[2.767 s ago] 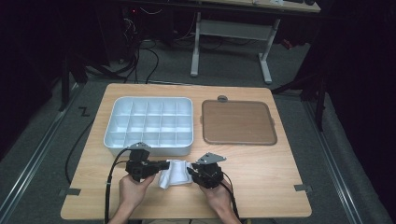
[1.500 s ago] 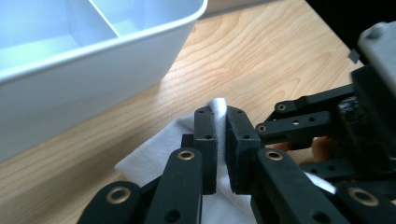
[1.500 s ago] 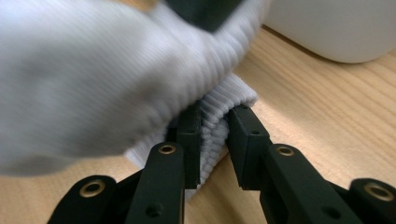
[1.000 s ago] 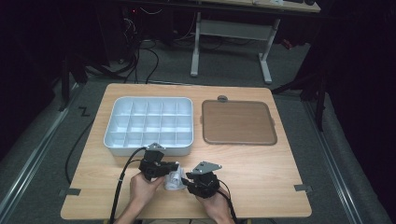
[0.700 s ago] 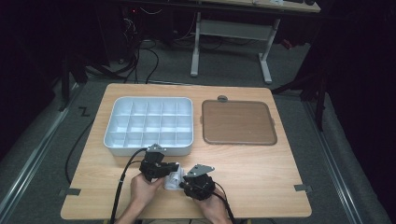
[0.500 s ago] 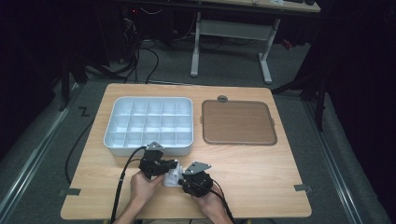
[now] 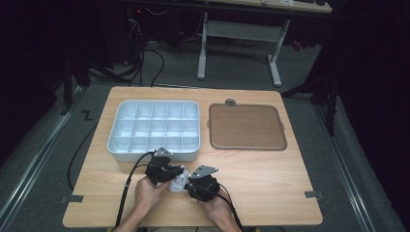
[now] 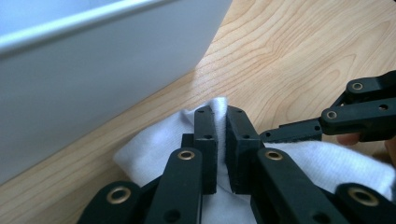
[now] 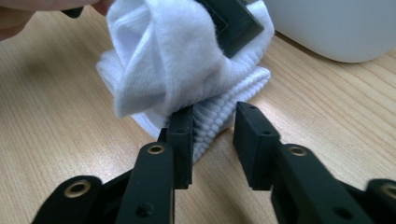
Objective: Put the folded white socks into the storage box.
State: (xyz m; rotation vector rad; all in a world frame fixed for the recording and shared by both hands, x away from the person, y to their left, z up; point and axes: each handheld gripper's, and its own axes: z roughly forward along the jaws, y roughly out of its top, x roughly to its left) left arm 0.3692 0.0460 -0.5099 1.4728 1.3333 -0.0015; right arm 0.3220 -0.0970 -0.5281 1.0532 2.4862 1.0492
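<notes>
White ribbed knitted sock, bunched soft and light, lay on the pale wooden counter between the two tongs, just in front of the white plastic compartment tray. It would crumple and sag rather than keep shape, so a pinch through doubled layers suits it. Left tongs were clamped on a fold. Right tongs, jaws just eased apart, straddled the ribbed cuff edge without squeezing it.

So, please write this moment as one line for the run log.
left gripper: shut on white ribbed sock | right gripper: jaws just opening, sock cuff between them | white compartment tray: behind | wooden table
</notes>
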